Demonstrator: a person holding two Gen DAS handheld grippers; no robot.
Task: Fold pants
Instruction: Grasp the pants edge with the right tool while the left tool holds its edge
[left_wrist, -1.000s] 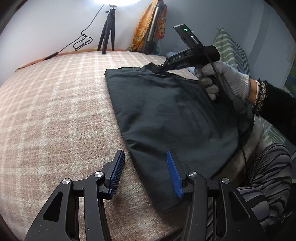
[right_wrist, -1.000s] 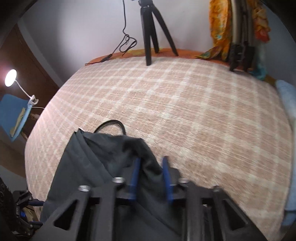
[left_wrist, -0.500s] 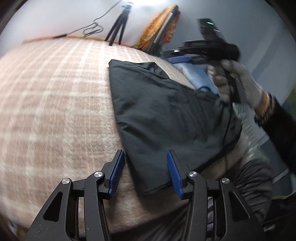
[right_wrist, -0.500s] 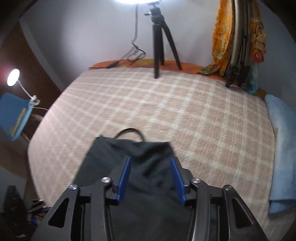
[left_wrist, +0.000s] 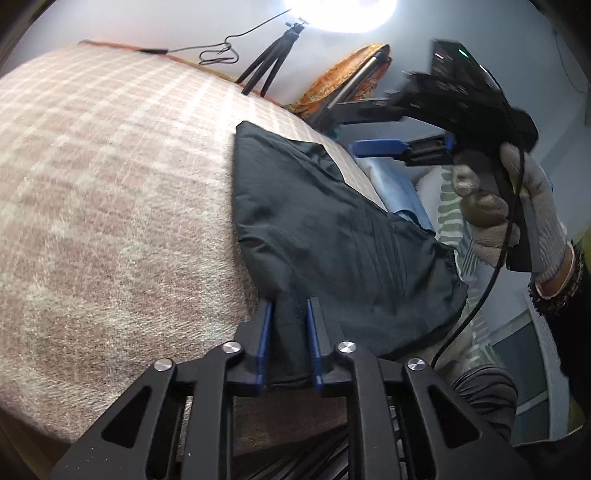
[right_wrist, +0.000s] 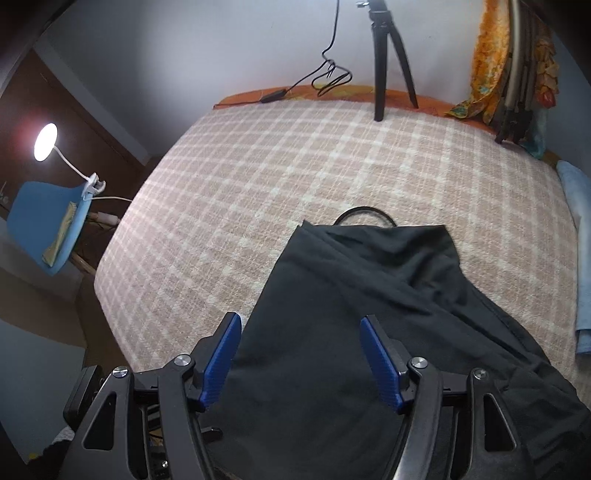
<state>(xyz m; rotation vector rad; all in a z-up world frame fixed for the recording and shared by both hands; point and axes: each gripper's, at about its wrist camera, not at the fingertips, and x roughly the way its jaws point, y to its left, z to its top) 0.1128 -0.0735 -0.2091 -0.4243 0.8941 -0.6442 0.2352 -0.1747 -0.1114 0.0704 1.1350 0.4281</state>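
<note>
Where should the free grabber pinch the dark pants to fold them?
Probably the far top corner of the pants, coming from above. That edge lies flat and bare on the blanket. The right gripper is opening above the cloth; the left gripper is closing on the near corner.

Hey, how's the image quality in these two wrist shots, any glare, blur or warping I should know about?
Left wrist view: a ring light blows out the top edge, the right gripper is smeared by motion blur, and the plaid blanket bulges from fisheye warp. Right wrist view: mostly sharp, the desk lamp flares against the dark corner, and the black pants show little detail.
</note>
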